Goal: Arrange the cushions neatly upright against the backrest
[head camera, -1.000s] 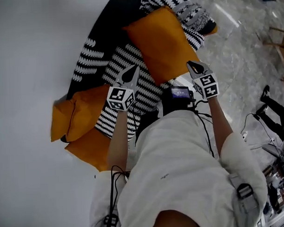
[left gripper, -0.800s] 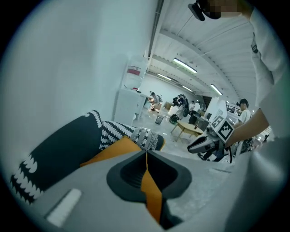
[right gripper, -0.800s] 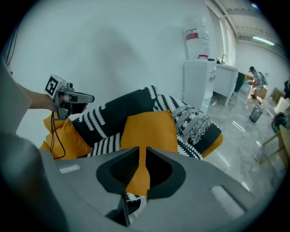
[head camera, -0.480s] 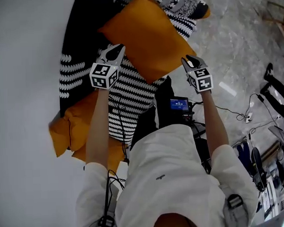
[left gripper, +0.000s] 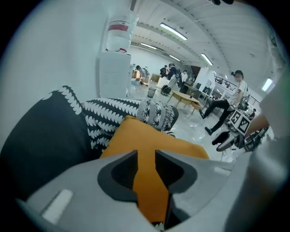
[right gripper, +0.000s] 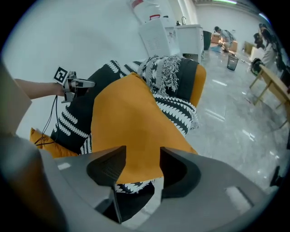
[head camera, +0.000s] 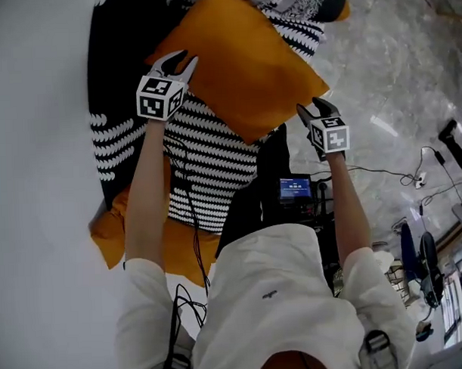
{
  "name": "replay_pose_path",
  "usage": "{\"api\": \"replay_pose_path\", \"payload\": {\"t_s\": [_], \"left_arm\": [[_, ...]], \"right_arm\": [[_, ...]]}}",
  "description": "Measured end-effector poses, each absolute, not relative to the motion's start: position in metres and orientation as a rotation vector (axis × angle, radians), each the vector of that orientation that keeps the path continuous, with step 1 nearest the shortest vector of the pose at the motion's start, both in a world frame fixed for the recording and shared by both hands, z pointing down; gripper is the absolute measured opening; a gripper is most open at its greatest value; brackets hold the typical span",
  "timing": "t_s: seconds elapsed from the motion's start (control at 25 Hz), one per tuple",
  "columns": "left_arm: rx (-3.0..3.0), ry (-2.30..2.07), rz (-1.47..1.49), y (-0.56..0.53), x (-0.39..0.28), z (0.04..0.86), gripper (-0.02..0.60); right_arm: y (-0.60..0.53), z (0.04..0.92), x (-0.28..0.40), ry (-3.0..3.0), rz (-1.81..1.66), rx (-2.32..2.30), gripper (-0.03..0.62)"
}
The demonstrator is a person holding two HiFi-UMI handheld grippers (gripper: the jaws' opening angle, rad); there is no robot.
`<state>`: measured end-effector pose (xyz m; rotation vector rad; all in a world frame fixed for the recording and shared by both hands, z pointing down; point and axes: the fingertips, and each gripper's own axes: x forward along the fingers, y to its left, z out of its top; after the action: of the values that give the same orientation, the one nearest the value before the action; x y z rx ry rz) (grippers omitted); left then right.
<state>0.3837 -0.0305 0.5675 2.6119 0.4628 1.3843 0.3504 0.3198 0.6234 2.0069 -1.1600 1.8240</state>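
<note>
Right, starting at the left of the pile: a crumpled orange cushion [head camera: 110, 235] lies at the near end, half under the others. Above it a black cushion with white leaf edging [head camera: 115, 85] leans along the white surface behind. On top of that sits a black-and-white striped cushion [head camera: 209, 164], lying flat rather than upright.

Now my left gripper [head camera: 177, 62]: it hangs at the big orange cushion's [head camera: 246, 73] left corner, pointing down. Its jaws stand a little apart, and in the left gripper view the orange fabric shows through the narrow gap. I see no pad pressing on it, so I call it spread and holding nothing.

That big orange cushion lies tilted across the middle of the pile, over the striped one. Its far corner touches a fringed, patterned cushion [head camera: 289, 0] at the far end.

Over to my right gripper [head camera: 314, 107], just beside the big orange cushion's near right corner, at the pile's floor-side edge. Its jaws have just been opening and now stand well apart. The right gripper view shows the cushion's corner framed between them, with clear space either side of the pads, so nothing is gripped.

Rightmost, pale marble floor [head camera: 393, 68].
</note>
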Motion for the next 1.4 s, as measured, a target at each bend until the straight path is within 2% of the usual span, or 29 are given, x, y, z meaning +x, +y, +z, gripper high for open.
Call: {"api": "replay_pose_path", "payload": {"t_s": [0.2,0.36,0.44,0.72,0.96,1.24,1.4], "left_arm": [[2.644,0.513,1.473,-0.053,0.417,0.595,0.160],[2.625,0.533,1.589,-0.066,0.429,0.615,0.204],[2.585,0.554,1.636,-0.068,0.430,0.627,0.264],[2.498,0.613,1.709,-0.067,0.436,0.659,0.271],[2.474,0.608,1.784,-0.057,0.442,0.669,0.200],[2.475,0.581,1.775,-0.055,0.439,0.664,0.096],[2.490,0.557,1.750,-0.054,0.438,0.657,0.046]], "right_arm": [[0.319,0.648,0.347,-1.087,1.887,2.002,0.326],[0.315,0.656,0.340,-1.068,1.899,1.988,0.334],[0.311,0.661,0.341,-1.076,1.883,1.980,0.338],[0.297,0.692,0.352,-1.107,1.881,1.914,0.321],[0.292,0.697,0.356,-1.159,1.890,1.887,0.241],[0.291,0.694,0.356,-1.172,1.828,1.888,0.049],[0.289,0.690,0.356,-1.180,1.824,1.899,0.029]]}}
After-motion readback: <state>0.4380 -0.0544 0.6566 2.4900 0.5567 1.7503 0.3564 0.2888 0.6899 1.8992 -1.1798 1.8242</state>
